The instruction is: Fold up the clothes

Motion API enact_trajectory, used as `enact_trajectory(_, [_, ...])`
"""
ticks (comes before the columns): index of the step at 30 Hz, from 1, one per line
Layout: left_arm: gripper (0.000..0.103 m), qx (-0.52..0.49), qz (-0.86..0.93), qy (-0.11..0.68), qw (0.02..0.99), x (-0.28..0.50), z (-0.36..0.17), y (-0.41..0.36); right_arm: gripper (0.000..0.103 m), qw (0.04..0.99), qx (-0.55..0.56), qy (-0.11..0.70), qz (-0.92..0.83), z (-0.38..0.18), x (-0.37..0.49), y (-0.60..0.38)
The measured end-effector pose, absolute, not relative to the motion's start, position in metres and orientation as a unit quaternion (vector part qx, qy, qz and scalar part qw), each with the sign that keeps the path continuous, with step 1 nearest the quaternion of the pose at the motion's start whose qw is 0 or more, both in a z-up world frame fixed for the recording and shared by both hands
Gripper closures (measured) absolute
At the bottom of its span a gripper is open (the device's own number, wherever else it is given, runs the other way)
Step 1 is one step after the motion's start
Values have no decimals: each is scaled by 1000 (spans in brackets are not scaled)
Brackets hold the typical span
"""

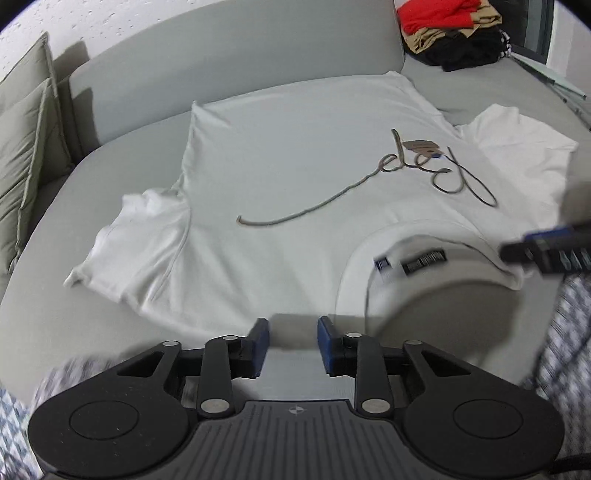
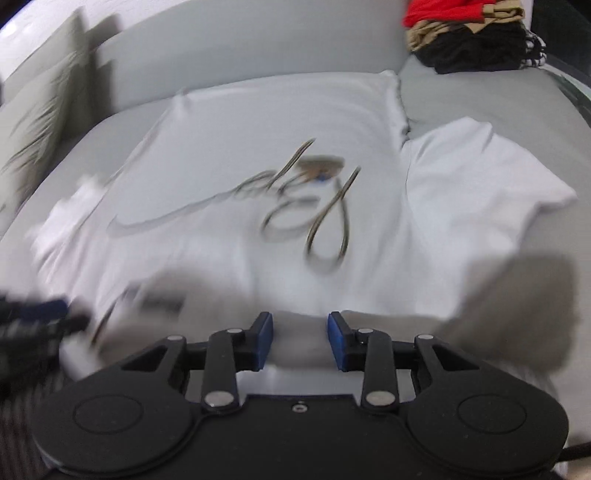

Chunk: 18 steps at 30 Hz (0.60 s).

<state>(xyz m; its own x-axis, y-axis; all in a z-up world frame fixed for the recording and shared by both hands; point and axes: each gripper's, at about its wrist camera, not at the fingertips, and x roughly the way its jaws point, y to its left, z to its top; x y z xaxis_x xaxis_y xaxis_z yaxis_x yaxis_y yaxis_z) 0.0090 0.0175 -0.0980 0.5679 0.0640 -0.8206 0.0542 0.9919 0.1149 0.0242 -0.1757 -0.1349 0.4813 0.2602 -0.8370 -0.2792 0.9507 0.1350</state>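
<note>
Left gripper [image 1: 293,345], jaws parted with blue pads, nothing between them; the near shoulder edge of the white T-shirt [image 1: 295,177] lies just beyond the fingertips, and whether the pads touch the cloth cannot be told. Right gripper [image 2: 300,341], jaws likewise parted and empty, poised over the shirt's near edge in a motion-blurred view; contact cannot be told. The T-shirt lies spread flat, front up, on a grey sofa seat [image 1: 122,147], collar toward the grippers and hem toward the backrest. Its fabric is soft, matte and lightly creased, with a thin dark script design [image 1: 436,170] across the chest and a small brown-and-blue emblem [image 1: 421,147] within it. The ribbed neckline [image 1: 369,243] curves open, showing two woven labels [image 1: 410,264] inside. The sleeve on the view's left [image 1: 129,240] is rumpled; the opposite sleeve [image 1: 517,147] lies smoother. Bare seat surrounds the shirt on the left and far right sides. Olive cushions [image 1: 26,147] stand at the left end, and a pile of red, tan and black clothes [image 1: 454,33] sits at the far right corner, well apart from the shirt. The right gripper's tip [image 1: 546,251] shows at the left view's right edge, near the collar.
</note>
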Motion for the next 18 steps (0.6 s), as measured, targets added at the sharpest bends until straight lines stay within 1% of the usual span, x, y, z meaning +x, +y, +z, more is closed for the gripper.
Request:
enact_trajectory(3, [74, 24, -9, 458, 889, -3, -87, 27, 70, 848, 15, 502, 171, -126, 4, -188])
enact_trajectory(4, [73, 19, -5, 448, 894, -5, -84, 29, 70, 852, 25, 494, 172, -121, 1, -192])
enact_trajectory(6, [68, 22, 8, 422, 906, -1, -77, 29, 70, 867, 33, 467, 171, -112, 2, -192])
enact_trajectory(9, [68, 14, 18, 410, 912, 16, -79, 28, 70, 878, 45, 443, 174, -109, 13, -185])
enact_trajectory(10, [68, 13, 18, 411, 911, 24, -83, 27, 71, 878, 44, 443, 175, -113, 18, -181])
enact_trajectory(12, [72, 19, 19, 432, 901, 35, -96, 22, 77, 872, 35, 455, 176, -125, 27, -170])
enact_trajectory(14, [71, 23, 20, 464, 886, 36, -109, 17, 77, 864, 31, 473, 170, -136, 29, -166])
enact_trajectory(16, [71, 40, 19, 465, 884, 27, -106, 13, 77, 863, 30, 475, 171, -136, 22, -168])
enact_trajectory(18, [67, 40, 15, 466, 884, 20, -98, 13, 76, 860, 50, 476, 178, -127, 16, -180])
